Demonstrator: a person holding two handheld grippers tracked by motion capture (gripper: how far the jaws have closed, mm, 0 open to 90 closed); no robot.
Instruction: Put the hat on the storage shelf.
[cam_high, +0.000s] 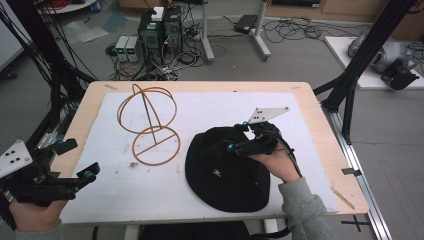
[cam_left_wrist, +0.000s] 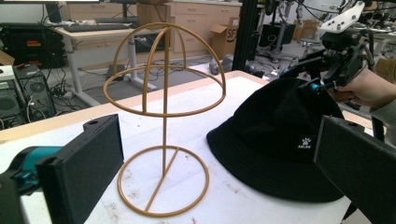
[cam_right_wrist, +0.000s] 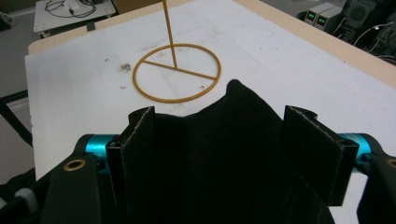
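My right gripper (cam_high: 239, 136) pinches the black hat's (cam_high: 220, 175) crown — fabric bunched between its jaws — just beside the gold wire stand (cam_high: 150, 125); my left gripper (cam_high: 75, 162) gapes wide, empty.

Black hat (cam_high: 225, 172) with a small white logo patch (cam_left_wrist: 306, 142), bunched between the right gripper's (cam_high: 239, 137) black jaws. Golden-yellow wire stand (cam_high: 150, 125) beyond them. White mat (cam_high: 210, 105) over a pale wood table (cam_high: 320, 130). Teal fittings beside black pads on the left gripper (cam_high: 80, 162). Grey sleeve (cam_high: 302, 205) behind.
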